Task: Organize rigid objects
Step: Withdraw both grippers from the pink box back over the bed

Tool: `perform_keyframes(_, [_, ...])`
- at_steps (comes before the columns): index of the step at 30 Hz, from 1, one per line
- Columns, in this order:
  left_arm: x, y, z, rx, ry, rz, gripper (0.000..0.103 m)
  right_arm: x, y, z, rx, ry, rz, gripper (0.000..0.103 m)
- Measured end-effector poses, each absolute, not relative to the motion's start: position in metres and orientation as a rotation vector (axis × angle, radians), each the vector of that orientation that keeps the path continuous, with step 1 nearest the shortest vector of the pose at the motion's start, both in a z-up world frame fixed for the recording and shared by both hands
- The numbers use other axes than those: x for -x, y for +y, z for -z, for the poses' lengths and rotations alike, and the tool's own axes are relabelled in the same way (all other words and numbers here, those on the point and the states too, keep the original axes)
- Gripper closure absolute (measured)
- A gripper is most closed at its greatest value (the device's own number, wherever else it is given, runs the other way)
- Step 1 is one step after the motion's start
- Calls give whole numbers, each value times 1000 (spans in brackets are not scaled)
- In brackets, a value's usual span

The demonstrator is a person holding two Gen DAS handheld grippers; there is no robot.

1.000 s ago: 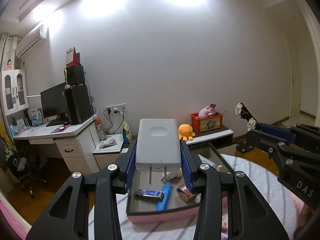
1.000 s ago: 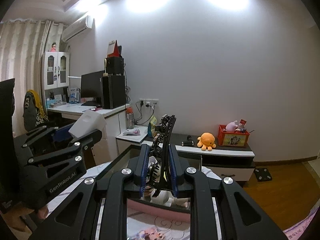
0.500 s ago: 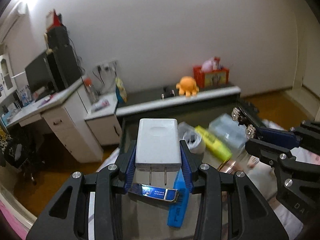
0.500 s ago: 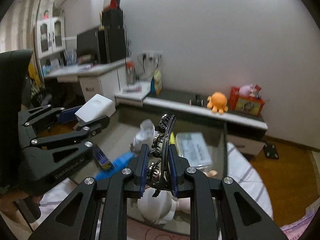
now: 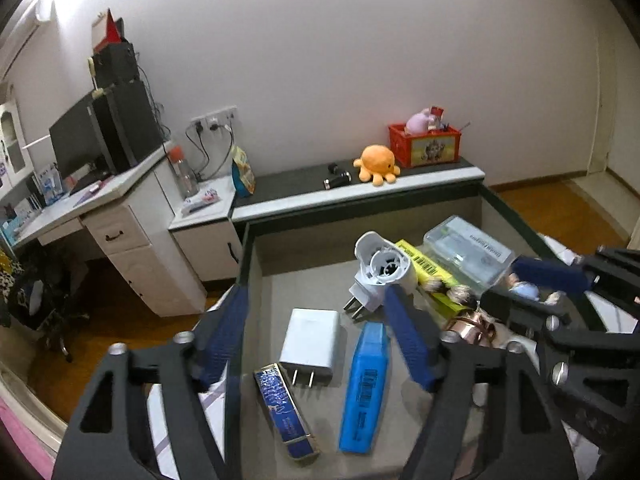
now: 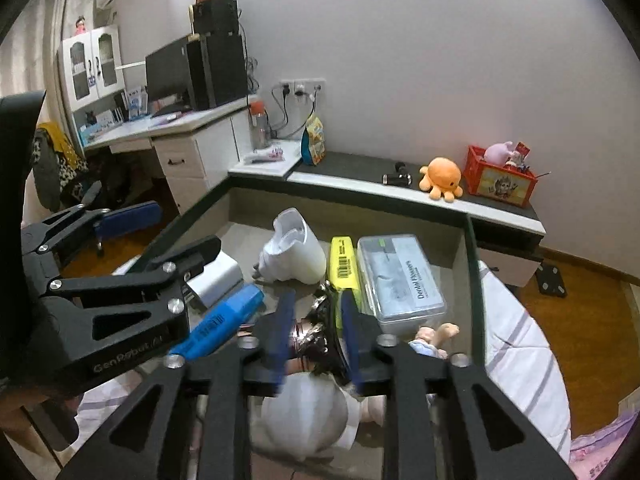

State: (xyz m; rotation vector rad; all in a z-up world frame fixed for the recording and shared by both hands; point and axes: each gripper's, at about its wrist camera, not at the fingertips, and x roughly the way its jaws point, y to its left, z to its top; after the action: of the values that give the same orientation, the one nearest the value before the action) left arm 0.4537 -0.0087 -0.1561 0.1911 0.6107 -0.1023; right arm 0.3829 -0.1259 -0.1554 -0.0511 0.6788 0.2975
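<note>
A white charger lies flat on the floor of the grey storage box, prongs toward me. My left gripper is open above it, fingers spread on either side, not touching. My right gripper is open over the box, with a dark ornate hair clip between its blue pads; I cannot tell whether a pad touches it. The left gripper also shows in the right wrist view, and the charger beneath it.
In the box lie a blue marker, a blue patterned bar, a white plug device, a yellow marker, a clear plastic case, a copper piece and a doll. A striped cloth lies under the box.
Both grippers tipped down over the box. My left gripper opened and let go of the white charger, which now lies in the box. My right gripper opened around the hair clip.
</note>
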Motion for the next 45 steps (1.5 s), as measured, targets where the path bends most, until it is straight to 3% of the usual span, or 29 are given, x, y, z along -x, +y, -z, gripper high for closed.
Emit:
perform_keyframes(2, [-440,-4,144,-177,572,88,10,-375,-127,145,43,638,-293,40])
perform_keyframes(4, [-426,1,132,-162,534,86,2,-361,-130,132,31,601,-297,35])
perform_keyframes(6, [-413,7,119,-149,504,80,2,-344,-134,118,21,554,-291,22])
perform_keyframes(13, [-328,14,80,-112,342,52,0,-269,-140,76,9,384,-247,17])
perform_keyframes(16, [-294,14,75,-94,312,59,0,-237,-137,68,20,334,-237,11])
perform_keyframes(18, [-266,13,72,-89,284,63,0,-213,-136,66,31,301,-230,0])
perform_keyframes(29, [-154,0,78,-107,165,73,0,-101,-141,74,33,187,-182,0])
perform_keyframes(45, [-126,4,92,-130,208,64,0,-63,-145,82,20,199,-160,0])
